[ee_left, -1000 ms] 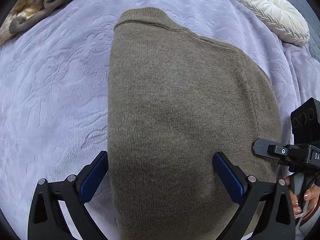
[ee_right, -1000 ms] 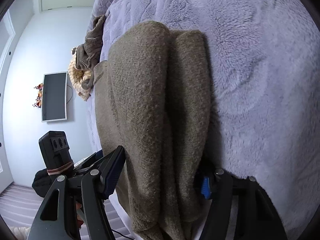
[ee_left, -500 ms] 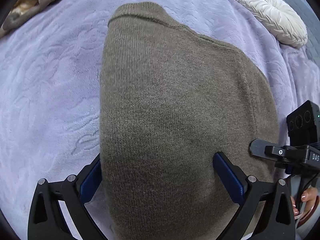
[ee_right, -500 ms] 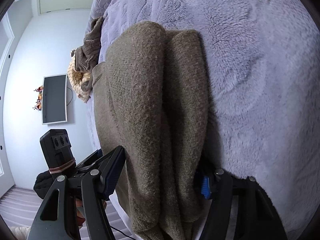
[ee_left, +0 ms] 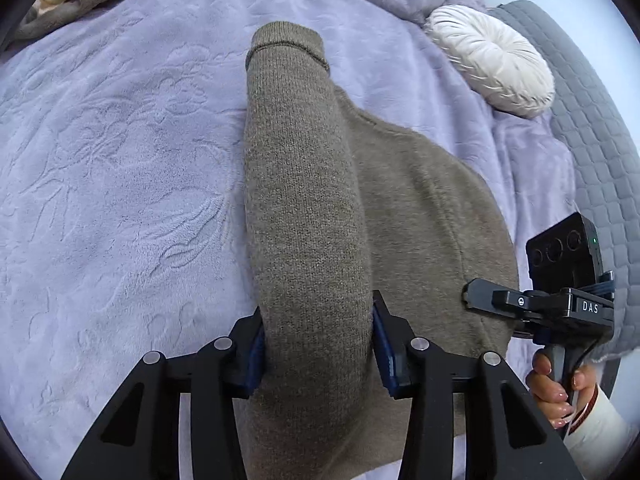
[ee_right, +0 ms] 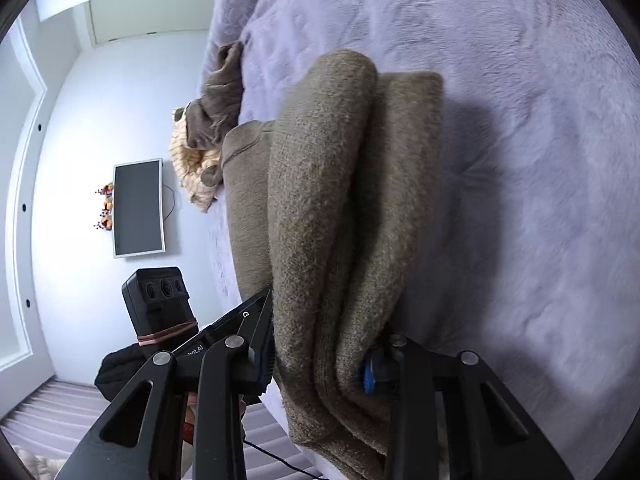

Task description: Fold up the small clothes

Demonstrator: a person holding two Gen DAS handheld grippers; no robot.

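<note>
Evidently the gather-and-lift step of a fold was in hand: the left gripper [ee_left: 318, 344] and the right gripper [ee_right: 320, 364] had both just closed part-way, each pinching a bunched near edge of the olive-brown knitted sweater [ee_left: 416, 216] lying on the lilac embossed plush bedspread [ee_left: 112, 184]. Next, I judged, both ends needed carrying together toward the far hem. Thick, soft, already doubled, it humped into ridges.

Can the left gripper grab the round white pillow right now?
Probably not. The left gripper has just closed on the brown sweater, and the white pillow lies far across the purple blanket.
</note>
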